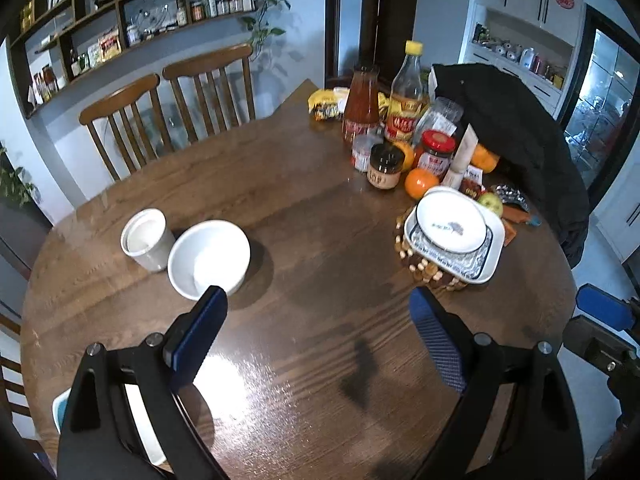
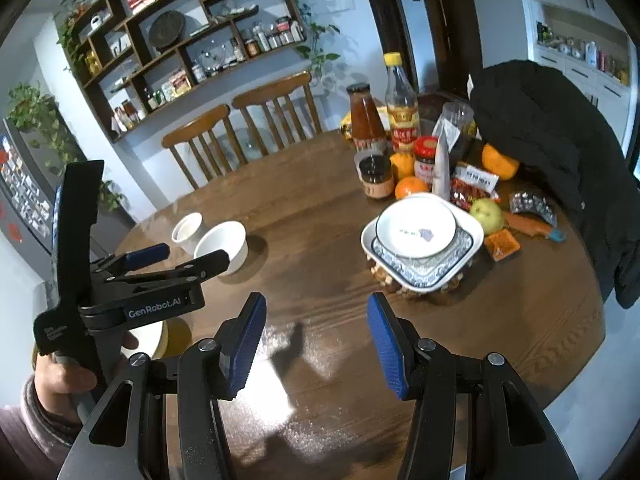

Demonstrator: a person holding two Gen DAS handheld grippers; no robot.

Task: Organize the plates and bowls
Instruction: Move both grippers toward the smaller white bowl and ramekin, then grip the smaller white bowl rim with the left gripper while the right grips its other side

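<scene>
A white bowl (image 1: pixel 209 258) and a white cup (image 1: pixel 146 239) stand side by side on the left of the round wooden table (image 1: pixel 312 216). A round white plate (image 1: pixel 450 221) lies on a square blue-patterned dish (image 1: pixel 476 264) on a beaded trivet at the right. My left gripper (image 1: pixel 318 312) is open and empty, its left finger just in front of the bowl. My right gripper (image 2: pixel 316 320) is open and empty above the table's near side, short of the stacked plate (image 2: pixel 416 226) and dish (image 2: pixel 424 272). The bowl (image 2: pixel 222 246) and left gripper (image 2: pixel 180 260) show in the right wrist view.
Bottles, jars, oranges, an apple and snack packets (image 1: pixel 400 136) crowd the table's far right. A black jacket (image 1: pixel 516 136) hangs over a chair there. Two wooden chairs (image 1: pixel 172 108) stand behind the table. Another white dish (image 2: pixel 146 338) sits at the near left edge.
</scene>
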